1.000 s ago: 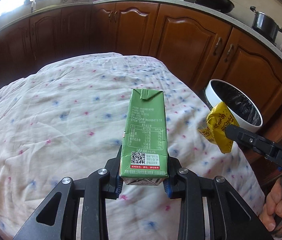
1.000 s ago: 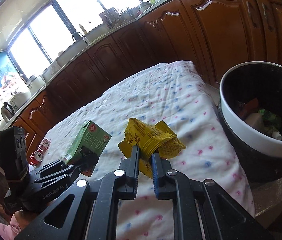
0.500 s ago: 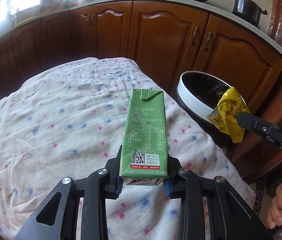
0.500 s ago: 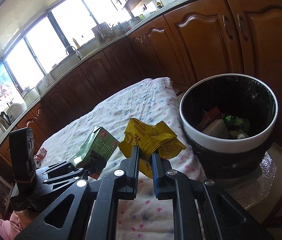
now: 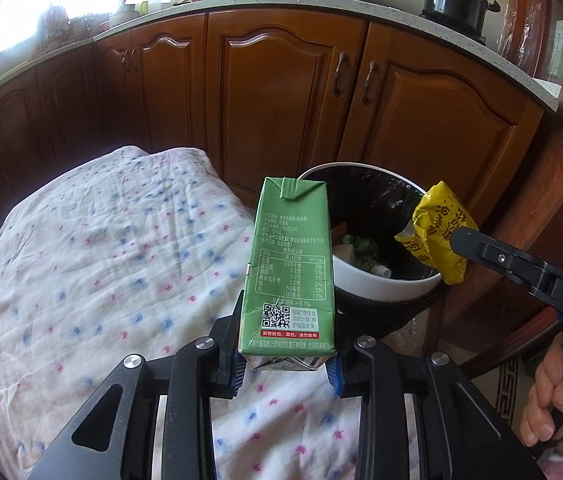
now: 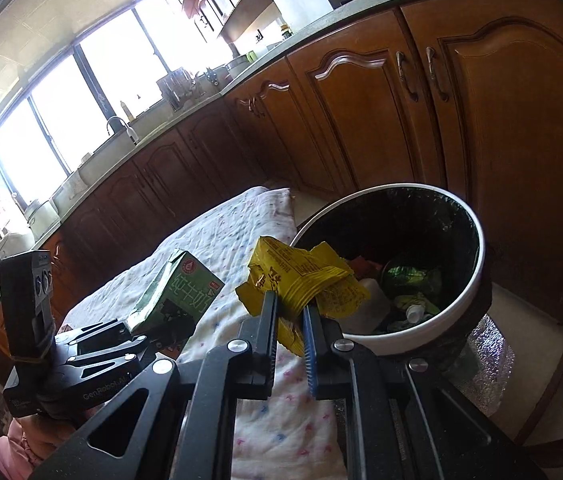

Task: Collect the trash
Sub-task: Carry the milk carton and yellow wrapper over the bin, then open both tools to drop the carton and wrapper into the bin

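Observation:
My left gripper [image 5: 287, 364] is shut on a green drink carton [image 5: 289, 264] and holds it upright above the table's right end, just left of the bin. The carton also shows in the right wrist view [image 6: 177, 296]. My right gripper [image 6: 290, 316] is shut on a crumpled yellow snack wrapper [image 6: 305, 276], held at the near rim of the trash bin [image 6: 477, 256]. In the left wrist view the wrapper [image 5: 439, 232] hangs over the bin's right rim [image 5: 385, 288]. The bin is white-rimmed with a black liner and holds several pieces of trash.
The table carries a white cloth with pink and blue dots [image 5: 101, 260]. Brown wooden cabinets [image 5: 273, 96] stand close behind the bin, with pots [image 5: 453, 0] on the counter. A shiny foil mat [image 6: 489, 360] lies under the bin.
Both grippers have moved right toward the bin with their loads. The wrapper has gone from over the table to the bin's rim; the carton is now beside the bin.

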Action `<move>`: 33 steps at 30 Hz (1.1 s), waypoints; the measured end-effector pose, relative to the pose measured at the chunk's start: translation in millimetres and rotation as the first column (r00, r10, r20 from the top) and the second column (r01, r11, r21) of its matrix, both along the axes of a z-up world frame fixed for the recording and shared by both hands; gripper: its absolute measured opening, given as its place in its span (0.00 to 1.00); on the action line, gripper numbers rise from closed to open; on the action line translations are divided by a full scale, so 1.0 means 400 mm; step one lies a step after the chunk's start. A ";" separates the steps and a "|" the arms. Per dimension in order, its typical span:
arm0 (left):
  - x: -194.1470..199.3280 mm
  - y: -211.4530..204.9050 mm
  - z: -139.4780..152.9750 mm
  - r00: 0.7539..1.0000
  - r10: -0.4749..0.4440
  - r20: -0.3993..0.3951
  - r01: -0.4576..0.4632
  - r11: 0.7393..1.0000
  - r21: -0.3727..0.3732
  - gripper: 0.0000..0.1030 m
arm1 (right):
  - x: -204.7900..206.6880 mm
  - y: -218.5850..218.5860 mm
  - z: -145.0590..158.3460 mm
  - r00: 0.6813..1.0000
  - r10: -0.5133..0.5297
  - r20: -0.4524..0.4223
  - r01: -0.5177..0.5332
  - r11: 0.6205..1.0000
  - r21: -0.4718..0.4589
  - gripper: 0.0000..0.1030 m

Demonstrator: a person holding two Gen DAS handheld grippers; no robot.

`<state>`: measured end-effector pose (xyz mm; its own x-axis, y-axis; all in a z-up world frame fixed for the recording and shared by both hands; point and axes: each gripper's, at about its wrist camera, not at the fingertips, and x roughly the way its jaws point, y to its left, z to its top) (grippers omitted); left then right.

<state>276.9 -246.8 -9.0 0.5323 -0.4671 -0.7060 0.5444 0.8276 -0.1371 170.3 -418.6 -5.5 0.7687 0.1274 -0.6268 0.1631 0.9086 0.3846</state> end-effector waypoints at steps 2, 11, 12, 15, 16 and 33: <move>0.019 -0.018 0.003 1.000 -0.013 -0.005 0.013 1.000 -0.001 0.29 | 0.009 -0.019 0.002 1.000 -0.010 -0.002 0.010 1.000 -0.003 0.11; 0.099 -0.105 0.010 0.998 -0.062 -0.013 0.062 0.998 0.031 0.29 | 0.050 -0.084 -0.005 0.998 -0.035 -0.043 0.034 0.999 -0.018 0.11; 0.109 -0.117 0.009 0.998 -0.068 -0.018 0.069 0.997 0.038 0.29 | 0.056 -0.091 -0.007 0.998 -0.035 -0.051 0.034 0.999 -0.020 0.11; 0.135 -0.151 0.006 0.996 -0.090 -0.027 0.092 0.994 0.062 0.29 | 0.074 -0.109 -0.013 0.996 -0.038 -0.082 0.035 0.999 -0.027 0.11; 0.141 -0.163 0.004 0.995 -0.097 -0.030 0.099 0.992 0.071 0.29 | 0.078 -0.115 -0.015 0.995 -0.040 -0.089 0.037 0.999 -0.031 0.11; 0.230 -0.310 -0.032 0.984 -0.146 -0.102 0.163 0.970 0.183 0.29 | 0.122 -0.186 -0.062 0.976 -0.056 -0.209 0.051 0.998 -0.030 0.11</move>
<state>368.8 -370.9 -21.7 0.3968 -0.3917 -0.8302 0.6604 0.7500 -0.0382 219.0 -493.0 -30.2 0.6250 0.0724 -0.7773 0.2861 0.9052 0.3144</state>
